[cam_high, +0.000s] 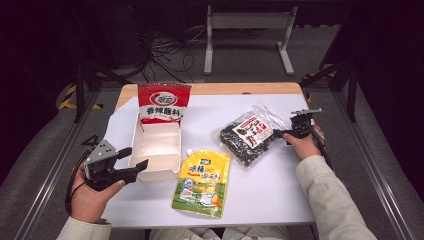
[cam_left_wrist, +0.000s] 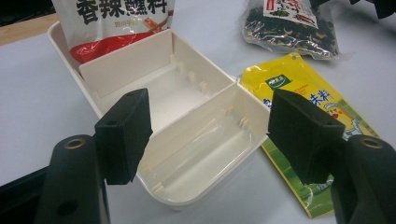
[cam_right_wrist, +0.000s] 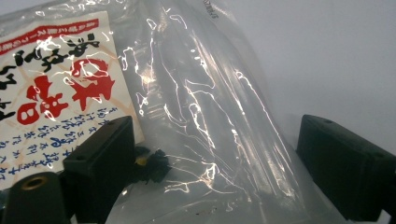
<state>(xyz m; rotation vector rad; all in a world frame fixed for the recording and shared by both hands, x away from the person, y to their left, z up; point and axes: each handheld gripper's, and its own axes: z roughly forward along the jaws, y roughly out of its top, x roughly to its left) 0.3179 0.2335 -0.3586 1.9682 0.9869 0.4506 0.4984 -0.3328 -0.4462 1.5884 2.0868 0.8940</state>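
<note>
A white divided box (cam_high: 172, 161) (cam_left_wrist: 205, 193) stands on the table's left half. A red snack packet (cam_high: 164, 102) (cam_left_wrist: 116, 23) leans upright in its far compartment; the near compartments hold nothing. My left gripper (cam_high: 133, 157) (cam_left_wrist: 210, 135) is open at the box's near left corner, its jaws wide and touching nothing. A clear bag of dark dried food (cam_high: 250, 135) (cam_right_wrist: 196, 107) with a white and red label lies at the right. My right gripper (cam_high: 281, 134) (cam_right_wrist: 224, 172) is open, with the bag's clear right edge lying loose between its jaws. A yellow pouch (cam_high: 202, 182) (cam_left_wrist: 303, 93) lies flat in front.
The white table top (cam_high: 265, 190) has a wooden strip along its far edge. Metal rails run down both sides of the table. A grey table frame (cam_high: 247, 30) and loose cables (cam_high: 165, 50) sit on the floor beyond it.
</note>
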